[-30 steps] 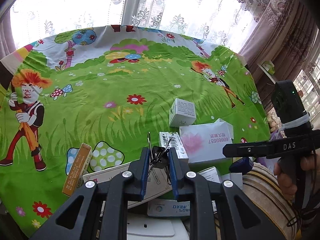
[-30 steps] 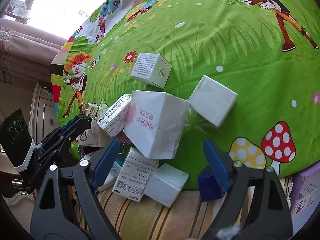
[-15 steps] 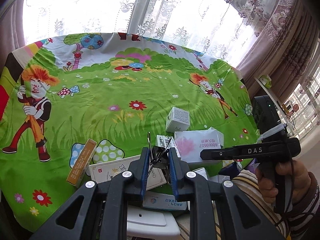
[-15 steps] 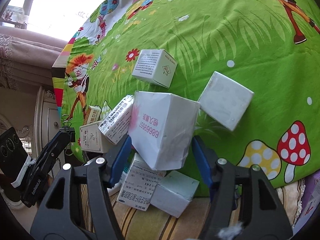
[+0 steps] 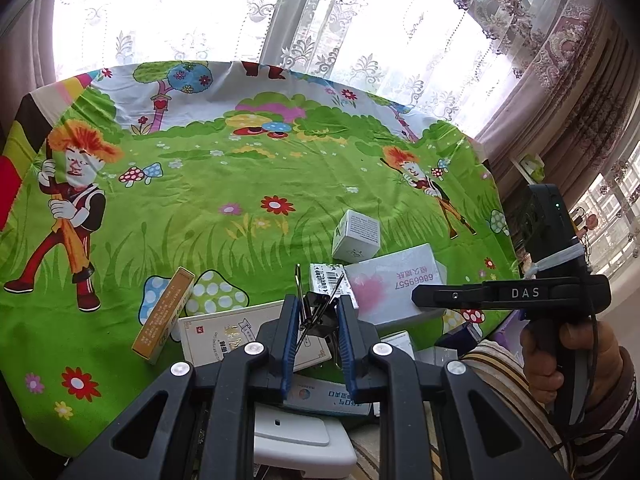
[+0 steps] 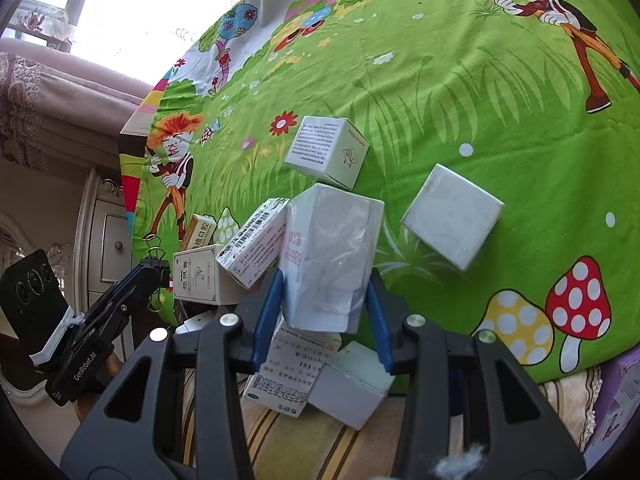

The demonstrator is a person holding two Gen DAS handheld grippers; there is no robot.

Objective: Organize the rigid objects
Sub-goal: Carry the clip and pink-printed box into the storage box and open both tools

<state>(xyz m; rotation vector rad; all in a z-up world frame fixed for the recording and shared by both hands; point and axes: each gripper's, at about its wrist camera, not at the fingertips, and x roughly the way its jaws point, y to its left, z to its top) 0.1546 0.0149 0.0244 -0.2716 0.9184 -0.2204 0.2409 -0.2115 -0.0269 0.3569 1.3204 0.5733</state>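
Observation:
My left gripper (image 5: 316, 310) is shut on a black binder clip (image 5: 318, 308) whose wire handles stick up, held above the boxes at the table's near edge; it shows at the left in the right wrist view (image 6: 154, 268). My right gripper (image 6: 324, 292) has its jaws closing on a white box with pink print (image 6: 330, 248), and both blue pads touch its sides. From the left wrist view this gripper (image 5: 420, 300) reaches in from the right over that box (image 5: 394, 280), with a hand (image 5: 560, 352) on its handle.
Around the held box lie a printed cube box (image 6: 326, 152), a plain white box (image 6: 452, 216), a barcode box (image 6: 256, 248), an orange box (image 5: 164, 316) and a flat white box (image 5: 240, 336). More boxes (image 6: 352, 384) crowd the near edge of the green cartoon cloth (image 5: 240, 200).
The right jaws have come in from wide apart to both sides of the white box, which now stands more upright between them. The left gripper still holds the clip.

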